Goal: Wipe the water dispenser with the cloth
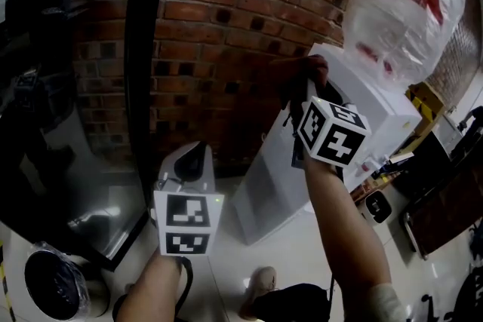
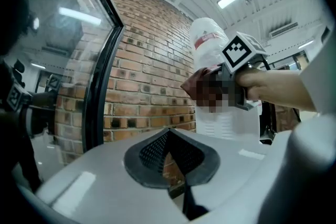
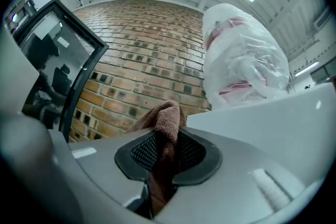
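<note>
Nearest, at the lower left of the head view, stands one round dark bin (image 1: 34,290) lined with a clear plastic bag. What it holds cannot be made out.

There are two grippers. The left gripper (image 2: 170,138) is held low in front of the wall, its jaws a narrow way apart with nothing between them; brick shows through the gap.

The right gripper (image 3: 169,135) is raised higher and farther off, its jaws pinched on the one brown cloth (image 3: 167,113), which bunches up above the pads. The cloth is at the upper corner of the water dispenser (image 1: 370,121), just beside the edge of its white top. Whether it presses on the surface cannot be told.

The one dispenser is a white cabinet standing on the floor. On its top sits one large water bottle (image 1: 411,4) with a red label, wrapped in clear plastic film. Its water level cannot be read.

Behind everything are a brick wall (image 1: 226,26) and, to the left, one black-framed glass panel (image 1: 139,72).
</note>
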Tool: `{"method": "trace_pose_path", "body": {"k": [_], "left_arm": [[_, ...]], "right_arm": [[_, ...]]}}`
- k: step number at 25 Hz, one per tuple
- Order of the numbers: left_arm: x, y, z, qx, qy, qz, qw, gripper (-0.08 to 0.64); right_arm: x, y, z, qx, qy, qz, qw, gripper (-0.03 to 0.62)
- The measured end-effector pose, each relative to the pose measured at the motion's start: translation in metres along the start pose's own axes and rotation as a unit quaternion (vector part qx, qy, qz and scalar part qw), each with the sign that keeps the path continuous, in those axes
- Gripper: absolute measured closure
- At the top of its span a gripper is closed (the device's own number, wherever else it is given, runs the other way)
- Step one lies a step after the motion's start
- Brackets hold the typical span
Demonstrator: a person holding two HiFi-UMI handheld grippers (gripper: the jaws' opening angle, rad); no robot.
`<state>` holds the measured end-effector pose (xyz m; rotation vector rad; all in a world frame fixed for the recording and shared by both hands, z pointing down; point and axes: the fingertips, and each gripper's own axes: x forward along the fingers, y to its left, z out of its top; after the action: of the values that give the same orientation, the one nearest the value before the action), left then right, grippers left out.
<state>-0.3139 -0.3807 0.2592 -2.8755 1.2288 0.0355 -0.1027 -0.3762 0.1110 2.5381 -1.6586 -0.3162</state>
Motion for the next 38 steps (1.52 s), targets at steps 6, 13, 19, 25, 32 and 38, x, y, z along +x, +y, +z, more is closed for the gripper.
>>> {"method": "trace_pose_path", "body": {"k": [6,13,19,25,32,38], "left_arm": [[-0.001,0.004,-0.015,0.015,0.020,-0.003,0.9997,0.560],[-0.006,0.013,-0.017,-0.002,0.019,0.011,0.9998,0.560],[-0.001,0.014,-0.024,0.002,0.026,0.007,0.9996,0.560],[-0.001,0.007,-0.035,0.018,0.043,-0.005,0.9989,0.560],[-0.015,0.007,-0.047,0.019,0.056,-0.007,0.9982,0.560],[-0.018,0.017,-0.063,-0.004,0.064,0.001,0.9980,0.560]], "right_arm": [[0.038,-0.022,0.009,0.067,0.001,-0.045,0.997,0.511],[0.072,-0.030,-0.002,0.148,0.017,-0.071,0.986,0.511],[0.079,-0.042,-0.007,0.177,0.017,-0.078,0.981,0.511],[0.072,-0.043,-0.009,0.201,0.009,-0.081,0.976,0.511],[0.057,-0.044,-0.043,0.239,0.011,-0.088,0.967,0.512],[0.042,-0.040,-0.092,0.240,0.026,-0.093,0.966,0.511]]}}
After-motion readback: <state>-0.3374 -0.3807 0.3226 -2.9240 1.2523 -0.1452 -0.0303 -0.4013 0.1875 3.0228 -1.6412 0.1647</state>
